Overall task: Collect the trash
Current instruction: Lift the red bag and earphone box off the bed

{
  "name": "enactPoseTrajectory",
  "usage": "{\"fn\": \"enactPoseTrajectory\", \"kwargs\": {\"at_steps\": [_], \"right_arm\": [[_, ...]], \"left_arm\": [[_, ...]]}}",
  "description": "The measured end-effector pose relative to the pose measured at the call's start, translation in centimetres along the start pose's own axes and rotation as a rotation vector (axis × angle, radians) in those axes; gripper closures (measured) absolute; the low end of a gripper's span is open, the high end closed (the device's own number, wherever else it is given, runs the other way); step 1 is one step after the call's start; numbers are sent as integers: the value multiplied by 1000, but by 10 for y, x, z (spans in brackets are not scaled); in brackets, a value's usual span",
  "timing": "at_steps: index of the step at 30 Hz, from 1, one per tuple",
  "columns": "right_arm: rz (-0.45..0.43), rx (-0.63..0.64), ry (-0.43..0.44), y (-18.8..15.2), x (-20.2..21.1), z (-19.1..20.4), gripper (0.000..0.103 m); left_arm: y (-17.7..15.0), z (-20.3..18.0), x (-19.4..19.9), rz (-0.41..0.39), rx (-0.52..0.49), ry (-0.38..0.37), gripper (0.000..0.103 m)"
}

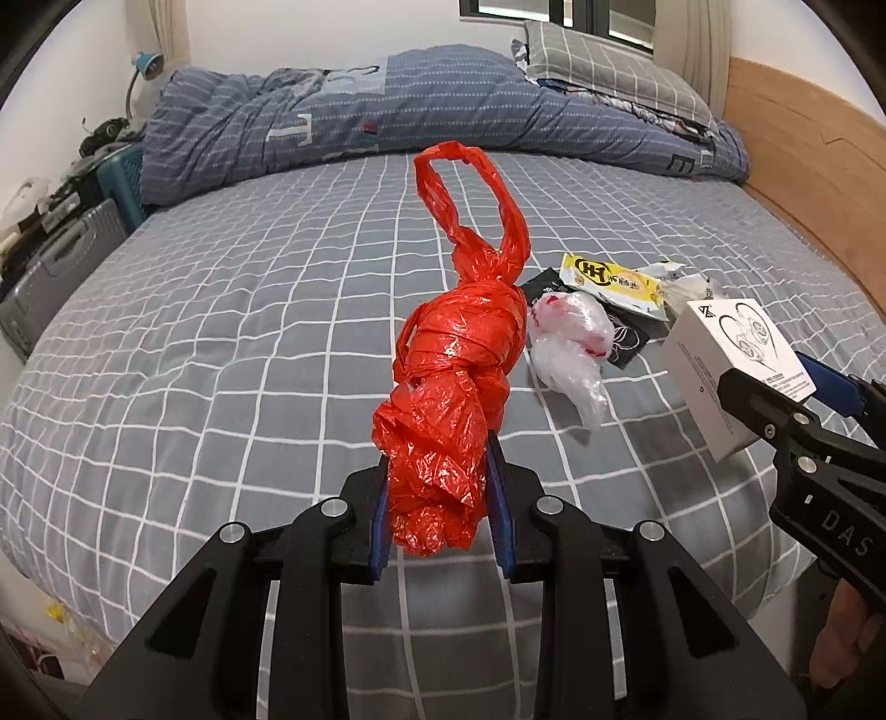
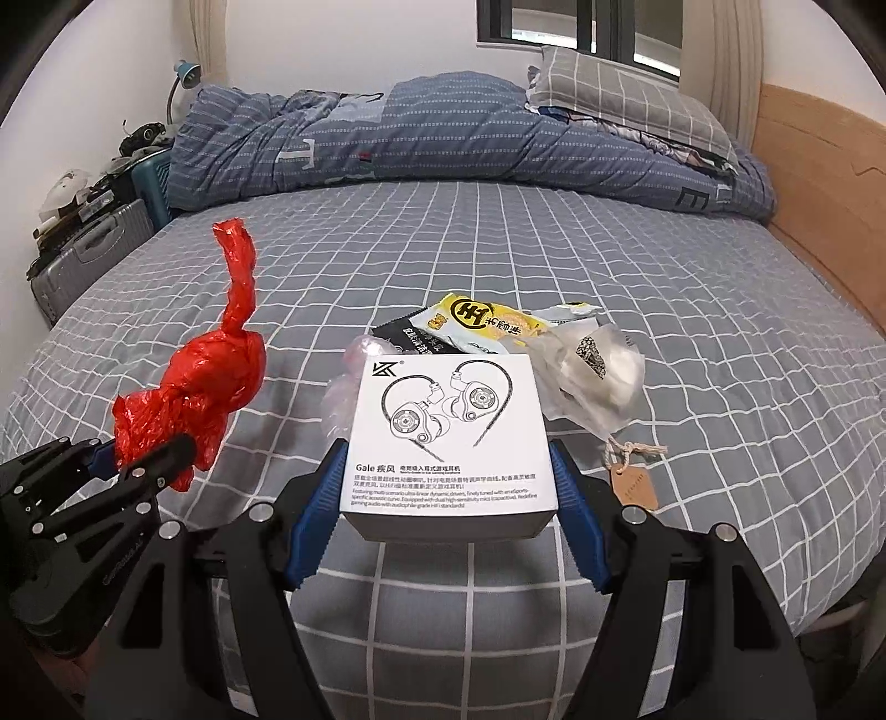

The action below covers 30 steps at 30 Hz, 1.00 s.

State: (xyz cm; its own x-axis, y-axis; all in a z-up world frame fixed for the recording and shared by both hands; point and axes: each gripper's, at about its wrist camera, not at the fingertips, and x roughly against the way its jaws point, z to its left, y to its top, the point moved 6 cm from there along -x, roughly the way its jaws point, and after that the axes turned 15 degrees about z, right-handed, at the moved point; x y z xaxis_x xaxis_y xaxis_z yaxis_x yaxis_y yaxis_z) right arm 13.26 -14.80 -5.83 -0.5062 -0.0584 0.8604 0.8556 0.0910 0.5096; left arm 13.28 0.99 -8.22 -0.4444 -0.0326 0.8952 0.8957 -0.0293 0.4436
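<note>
While tongs grip it, box reads "Gale"

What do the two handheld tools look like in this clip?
Both match: black plastic frames with angular linkage arms, silver round pivot bolts and blue finger pads. The left tool shows this plainly; the right tool is the same. White lettering runs along each body, too partial to read. No cables or sleeves are visible.

Both wrist views sit close above the near edge of the bed, angled down and facing its far side under the window. Both share the wrapper pile; each shows the other hand-held gripper at its edge.
</note>
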Motion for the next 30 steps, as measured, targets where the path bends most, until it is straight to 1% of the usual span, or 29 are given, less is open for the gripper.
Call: {"fn": "enactPoseTrajectory", "kwargs": {"at_steps": [8, 23, 30], "right_arm": [[-12, 10, -9, -15, 17, 4, 36], [-19, 34, -3, -50, 41, 12, 36], [-18, 40, -1, -67, 51, 14, 36]], "left_arm": [[-25, -3, 12, 8, 7, -23, 75], [-71, -7, 39, -10, 20, -19, 75], [-93, -10, 53, -17, 28, -34, 75]]}}
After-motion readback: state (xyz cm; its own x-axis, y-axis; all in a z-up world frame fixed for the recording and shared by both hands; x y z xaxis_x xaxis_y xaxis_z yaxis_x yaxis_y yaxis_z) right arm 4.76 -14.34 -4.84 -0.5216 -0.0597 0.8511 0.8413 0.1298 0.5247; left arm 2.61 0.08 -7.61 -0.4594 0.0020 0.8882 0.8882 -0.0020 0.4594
